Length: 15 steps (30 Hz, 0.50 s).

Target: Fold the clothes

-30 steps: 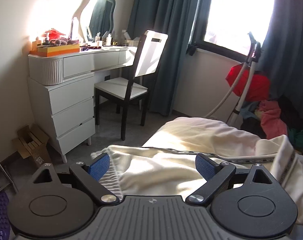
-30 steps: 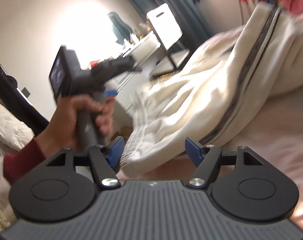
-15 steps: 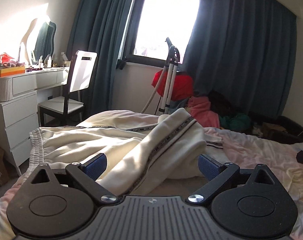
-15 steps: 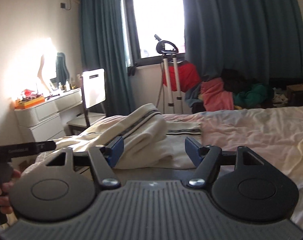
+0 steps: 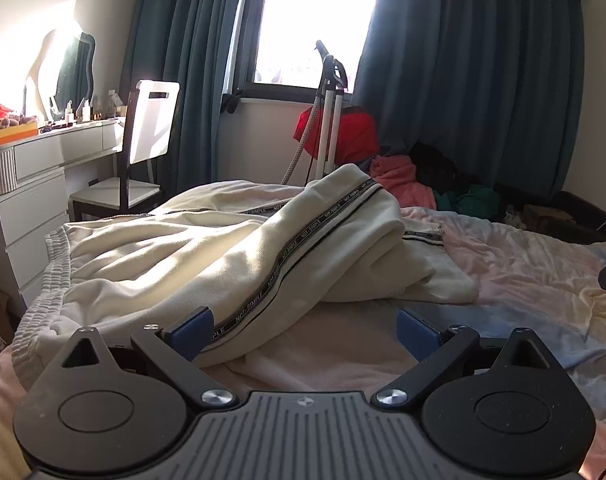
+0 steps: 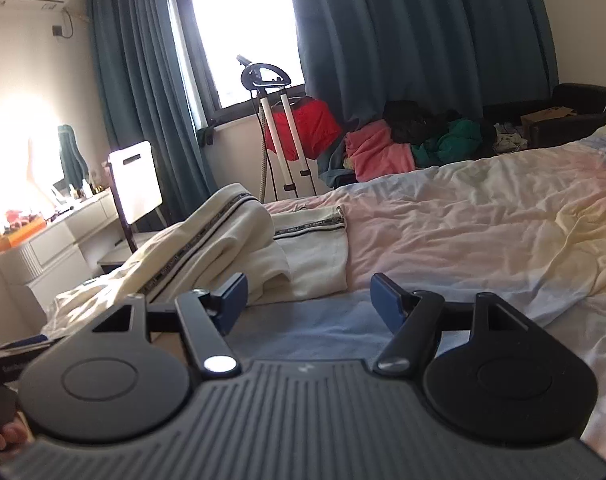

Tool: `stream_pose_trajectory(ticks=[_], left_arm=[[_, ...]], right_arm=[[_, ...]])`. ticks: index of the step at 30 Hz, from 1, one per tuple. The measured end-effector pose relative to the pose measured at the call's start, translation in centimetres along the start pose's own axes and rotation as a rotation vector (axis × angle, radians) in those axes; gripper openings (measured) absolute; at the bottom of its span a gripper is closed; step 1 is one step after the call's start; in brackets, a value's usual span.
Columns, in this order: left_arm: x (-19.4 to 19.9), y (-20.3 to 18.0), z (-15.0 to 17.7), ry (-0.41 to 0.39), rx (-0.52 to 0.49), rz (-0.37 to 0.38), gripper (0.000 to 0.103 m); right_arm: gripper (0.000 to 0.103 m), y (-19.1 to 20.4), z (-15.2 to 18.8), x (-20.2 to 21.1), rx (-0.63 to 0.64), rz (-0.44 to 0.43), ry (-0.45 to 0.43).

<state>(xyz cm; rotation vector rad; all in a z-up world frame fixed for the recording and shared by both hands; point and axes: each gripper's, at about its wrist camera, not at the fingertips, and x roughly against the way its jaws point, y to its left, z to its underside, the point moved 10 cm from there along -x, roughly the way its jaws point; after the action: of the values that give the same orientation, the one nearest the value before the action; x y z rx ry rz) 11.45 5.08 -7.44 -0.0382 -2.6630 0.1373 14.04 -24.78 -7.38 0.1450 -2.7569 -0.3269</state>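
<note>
Rumpled bed [image 6: 463, 216] held cream trousers [image 5: 207, 256], loosely bunched. Left gripper [image 5: 305, 330] and right gripper [image 6: 309, 300] spread wide, grasping nothing.

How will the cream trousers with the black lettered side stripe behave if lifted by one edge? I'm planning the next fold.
The cream trousers with the black lettered side stripe probably flop: they lie in soft, rumpled folds on the pale pink bedsheet. The thick-looking fabric suggests some weight, so the free leg may drag. The ribbed elastic waistband looks bulkier, likely giving a firmer grip.
</note>
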Motion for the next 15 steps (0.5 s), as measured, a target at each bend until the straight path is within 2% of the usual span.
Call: stream_pose_trajectory(ticks=[5, 10, 15], left_arm=[[-3.5, -0.9, -0.1, 0.081, -0.003, 0.005, 0.099], [-9.1, -1.8, -3.4, 0.065, -0.070, -0.047, 0.098], [-17.0, -2.5, -7.5, 0.044, -0.045, -0.095, 0.098]], right_arm=[[0.071, -0.4, 0.2, 0.1, -0.011, 0.031, 0.012], [0.071, -1.6, 1.0, -0.9, -0.061, 0.051, 0.053], [0.071, -3.3, 1.8, -3.7, -0.146, 0.052, 0.106]])
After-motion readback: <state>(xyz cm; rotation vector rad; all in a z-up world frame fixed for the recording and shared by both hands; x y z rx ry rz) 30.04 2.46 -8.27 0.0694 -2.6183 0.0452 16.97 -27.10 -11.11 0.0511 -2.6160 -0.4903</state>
